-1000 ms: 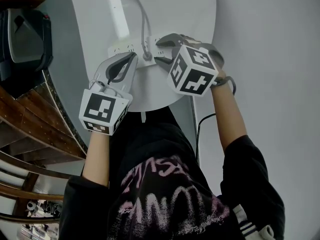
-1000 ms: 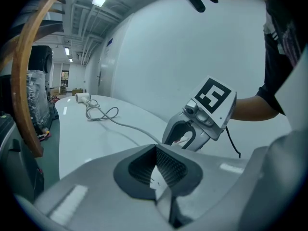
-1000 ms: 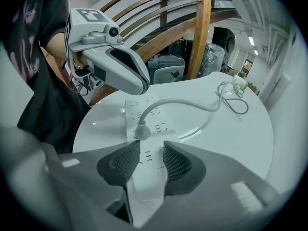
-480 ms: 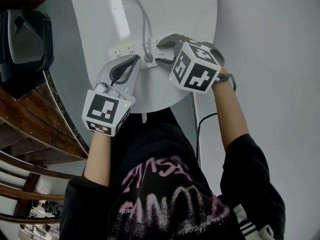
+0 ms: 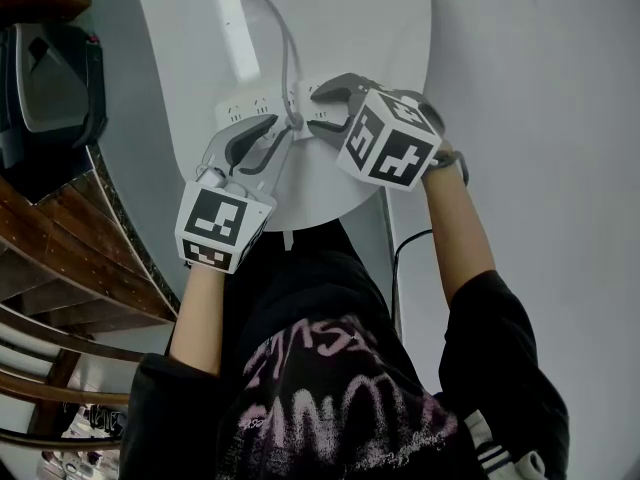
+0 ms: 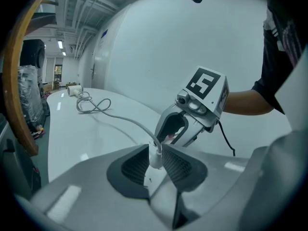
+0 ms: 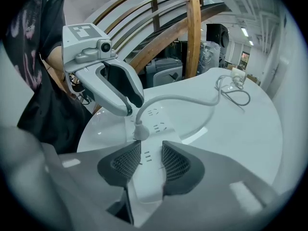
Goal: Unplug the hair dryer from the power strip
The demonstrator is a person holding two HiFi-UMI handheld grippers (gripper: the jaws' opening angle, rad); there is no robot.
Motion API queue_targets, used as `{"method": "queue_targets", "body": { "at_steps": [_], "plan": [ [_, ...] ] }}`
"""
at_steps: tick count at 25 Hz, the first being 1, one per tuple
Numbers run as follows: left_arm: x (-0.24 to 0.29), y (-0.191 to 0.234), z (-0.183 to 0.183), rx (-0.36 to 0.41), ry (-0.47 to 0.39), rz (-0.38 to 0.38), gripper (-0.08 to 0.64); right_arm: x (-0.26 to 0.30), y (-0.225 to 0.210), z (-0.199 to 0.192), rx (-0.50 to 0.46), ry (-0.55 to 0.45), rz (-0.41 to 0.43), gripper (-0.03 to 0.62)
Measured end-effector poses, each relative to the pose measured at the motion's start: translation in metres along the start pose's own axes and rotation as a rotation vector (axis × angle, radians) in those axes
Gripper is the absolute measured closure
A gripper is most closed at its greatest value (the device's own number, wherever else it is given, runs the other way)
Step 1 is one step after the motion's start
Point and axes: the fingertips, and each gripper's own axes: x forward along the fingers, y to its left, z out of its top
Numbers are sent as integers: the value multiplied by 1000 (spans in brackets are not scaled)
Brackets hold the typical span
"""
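- Pinning the power strip (image 7: pixel 144 177) to the white table (image 5: pixel 350 28) with the right gripper (image 7: pixel 148 160): jaws wide, just been closing, pads against both sides of its end.
- Pinching the plug (image 6: pixel 155 159) with the left gripper (image 6: pixel 155 151), jaws narrow, probably to yank it while the strip stays put.
- Not out yet: seated in the strip near the table's edge. Small, white, pale cord (image 7: pixel 178 99) trailing off.

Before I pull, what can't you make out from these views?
The cable's far end: cut off by the head view's top edge. The small white object there is too small in both gripper views to confirm as the hair dryer.
The plug's prongs: hidden under the plug body, inside the power strip, in every view, so how firmly it is seated is unclear.
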Motion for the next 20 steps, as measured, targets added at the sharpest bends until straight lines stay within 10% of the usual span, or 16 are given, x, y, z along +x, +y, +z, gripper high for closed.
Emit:
{"method": "queue_targets", "body": {
  "at_steps": [20],
  "plan": [
    [32, -5, -14, 111, 105, 10, 477, 0, -3, 1, 15, -75, -24, 440]
  ]
}}
